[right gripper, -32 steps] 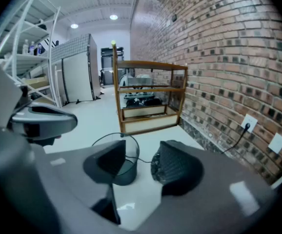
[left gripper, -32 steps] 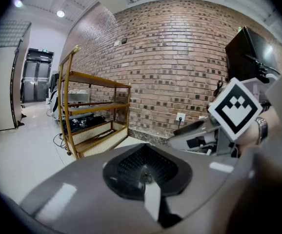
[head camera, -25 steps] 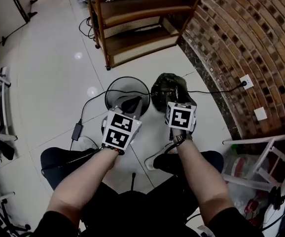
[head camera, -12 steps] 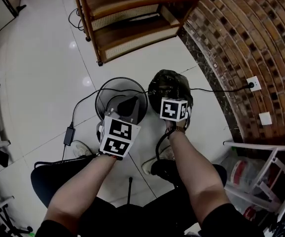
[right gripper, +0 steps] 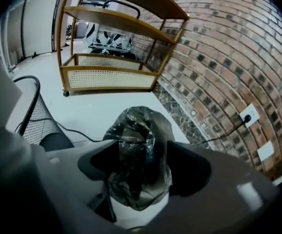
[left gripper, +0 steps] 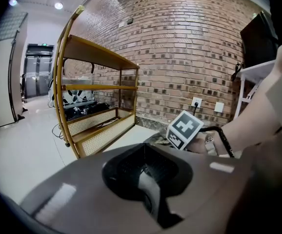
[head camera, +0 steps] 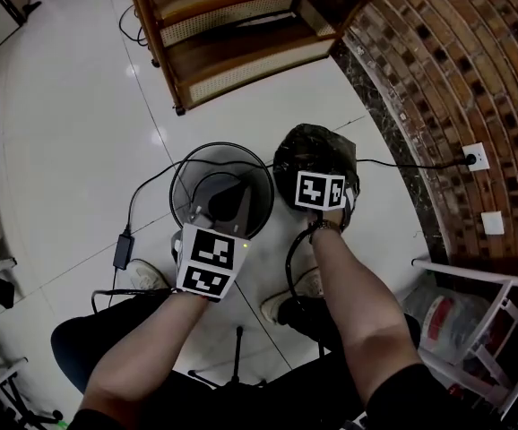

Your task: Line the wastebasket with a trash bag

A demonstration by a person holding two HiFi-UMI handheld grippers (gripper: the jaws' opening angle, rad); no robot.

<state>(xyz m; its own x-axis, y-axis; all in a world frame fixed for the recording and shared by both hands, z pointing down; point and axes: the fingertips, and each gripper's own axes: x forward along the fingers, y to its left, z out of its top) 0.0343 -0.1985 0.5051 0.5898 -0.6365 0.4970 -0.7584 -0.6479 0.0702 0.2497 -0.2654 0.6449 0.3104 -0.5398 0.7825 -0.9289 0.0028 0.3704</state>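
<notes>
The black mesh wastebasket (head camera: 184, 176) stands on the white floor with a dark shape inside it. My left gripper (head camera: 216, 218) is at the basket's near rim, pointing into it, jaws shut (left gripper: 148, 179); nothing shows held in them. A crumpled dark trash bag (head camera: 317, 149) lies on the floor right of the basket. My right gripper (head camera: 321, 186) hangs over the bag, tilted steeply down. Its jaws (right gripper: 141, 167) have just been opening and stand open on either side of the trash bag (right gripper: 138, 130), not pressing on it.
A wooden shelf rack (head camera: 232, 43) stands beyond the basket and a brick wall (head camera: 456, 70) with a socket (head camera: 475, 156) runs along the right. A black cable with an adapter (head camera: 121, 251) crosses the floor. A white frame (head camera: 474, 280) stands at right; the person's shoe (head camera: 150, 276) is near.
Both grippers have come down. The right one dropped onto the bag and tilted more steeply; the left one sank to the basket's near rim.
</notes>
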